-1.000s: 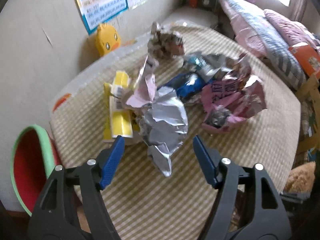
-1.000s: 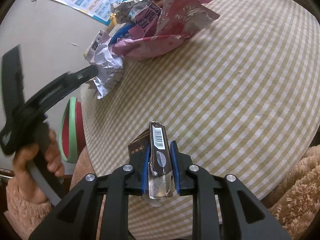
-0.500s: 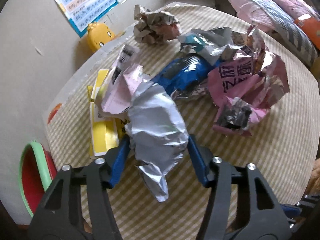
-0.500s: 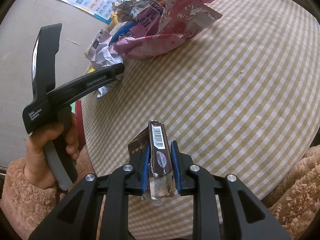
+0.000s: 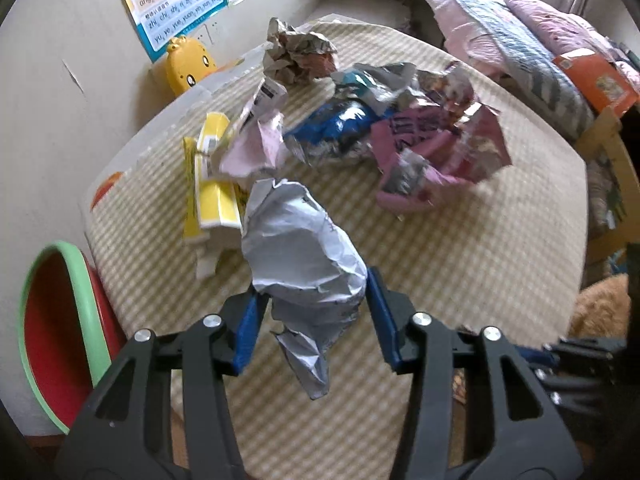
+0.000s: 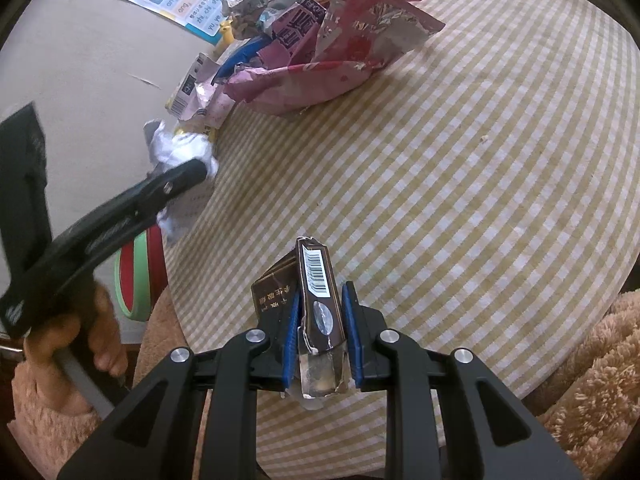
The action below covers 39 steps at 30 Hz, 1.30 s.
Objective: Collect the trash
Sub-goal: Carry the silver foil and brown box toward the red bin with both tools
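My left gripper [image 5: 312, 312] is shut on a crumpled silver foil wrapper [image 5: 300, 256] and holds it above the checked table [image 5: 460, 264]; it also shows in the right wrist view [image 6: 180, 152]. My right gripper [image 6: 320, 320] is shut on a flattened brown carton [image 6: 318, 300] with a barcode, near the table's front edge. More trash lies on the table: a yellow box [image 5: 212, 196], a pink torn wrapper [image 5: 256, 144], a blue packet [image 5: 336, 128], a large pink bag [image 5: 444, 148] and a crumpled paper ball [image 5: 298, 56].
A red bin with a green rim [image 5: 52, 328] stands on the floor left of the table, also in the right wrist view [image 6: 138, 276]. A yellow duck toy [image 5: 190, 64] sits by the wall. Bedding [image 5: 512, 40] lies behind the table. A furry rug [image 6: 592, 380] lies to the right.
My left gripper has closed on the silver foil wrapper and lifted it off the pile, back toward the table's near edge. The right gripper with the carton has stayed put.
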Available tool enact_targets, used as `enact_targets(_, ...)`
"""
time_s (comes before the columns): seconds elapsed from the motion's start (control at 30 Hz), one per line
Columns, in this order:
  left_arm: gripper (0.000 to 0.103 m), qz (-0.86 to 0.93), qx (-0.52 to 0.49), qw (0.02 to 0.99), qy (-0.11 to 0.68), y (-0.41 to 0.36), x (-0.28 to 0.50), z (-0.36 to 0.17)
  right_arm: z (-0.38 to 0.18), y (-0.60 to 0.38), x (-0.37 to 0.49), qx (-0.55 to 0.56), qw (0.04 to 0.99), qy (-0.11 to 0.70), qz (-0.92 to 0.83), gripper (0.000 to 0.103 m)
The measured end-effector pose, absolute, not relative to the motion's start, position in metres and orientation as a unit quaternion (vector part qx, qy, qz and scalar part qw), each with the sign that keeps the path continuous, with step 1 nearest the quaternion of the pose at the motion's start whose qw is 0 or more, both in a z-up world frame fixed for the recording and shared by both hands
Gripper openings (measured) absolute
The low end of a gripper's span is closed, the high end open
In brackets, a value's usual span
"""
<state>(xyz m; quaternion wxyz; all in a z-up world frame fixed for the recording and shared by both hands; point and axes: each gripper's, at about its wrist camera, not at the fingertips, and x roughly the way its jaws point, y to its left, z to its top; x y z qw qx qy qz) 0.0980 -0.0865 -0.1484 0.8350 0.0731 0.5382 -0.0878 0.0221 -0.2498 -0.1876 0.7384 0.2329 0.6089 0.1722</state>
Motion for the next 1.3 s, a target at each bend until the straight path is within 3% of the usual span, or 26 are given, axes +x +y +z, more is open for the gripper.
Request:
enact_targets(0.17, 0.047, -0.091, 0.063, 0.823, 0.557, -0.084, 0.085, -0.160, -0.189, -0.249, 0.022, 0.232, 0.738, 0.610, 0.170, 0.021)
enact_targets(0.2, 0.047, -0.092, 0.063, 0.820, 0.562, -0.084, 0.084, -0.163, -0.189, -0.249, 0.022, 0.231, 0.738, 0.611, 0.170, 0.026)
enact_targets(0.23, 0.049, -0.092, 0.061, 0.818, 0.564, -0.083, 0.083, -0.165, -0.189, -0.249, 0.022, 0.231, 0.737, 0.612, 0.169, 0.038)
enact_targets(0.3, 0.051, -0.087, 0.053, 0.818, 0.566, -0.080, 0.082, -0.167, -0.189, -0.250, 0.021, 0.234, 0.737, 0.610, 0.172, 0.042)
enact_targets(0.67, 0.057, -0.077, 0.022, 0.814, 0.576, -0.066, 0.083, -0.175, -0.174, -0.245, 0.013, 0.221, 0.743, 0.607, 0.175, 0.043)
enact_targets(0.77, 0.057, -0.077, 0.010, 0.814, 0.576, -0.064, 0.083, -0.177, -0.170, -0.241, 0.009, 0.208, 0.746, 0.607, 0.176, 0.047)
enact_targets(0.83, 0.056, -0.077, 0.011, 0.816, 0.573, -0.065, 0.082, -0.176, -0.168, -0.238, 0.008, 0.198, 0.749, 0.607, 0.176, 0.054)
enact_targets(1.03, 0.050, -0.076, 0.008, 0.824, 0.561, -0.060, 0.078, -0.168, -0.166, -0.227, 0.004, 0.159, 0.754, 0.613, 0.177, 0.054)
enact_targets(1.1, 0.050, -0.074, 0.007, 0.828, 0.555, -0.059, 0.076, -0.164, -0.164, -0.222, 0.002, 0.142, 0.756, 0.613, 0.180, 0.046)
enact_targets(1.17, 0.050, -0.073, 0.004, 0.832, 0.551, -0.058, 0.074, -0.159, -0.163, -0.218, 0.000, 0.126, 0.758, 0.613, 0.183, 0.030)
enact_targets(1.23, 0.050, -0.071, 0.002, 0.836, 0.545, -0.057, 0.071, -0.155, -0.163, -0.215, -0.003, 0.118, 0.757, 0.615, 0.188, 0.007)
enact_targets(1.3, 0.050, -0.070, 0.001, 0.840, 0.538, -0.057, 0.068, -0.149, -0.162, -0.213, -0.005, 0.113, 0.759, 0.613, 0.191, 0.004)
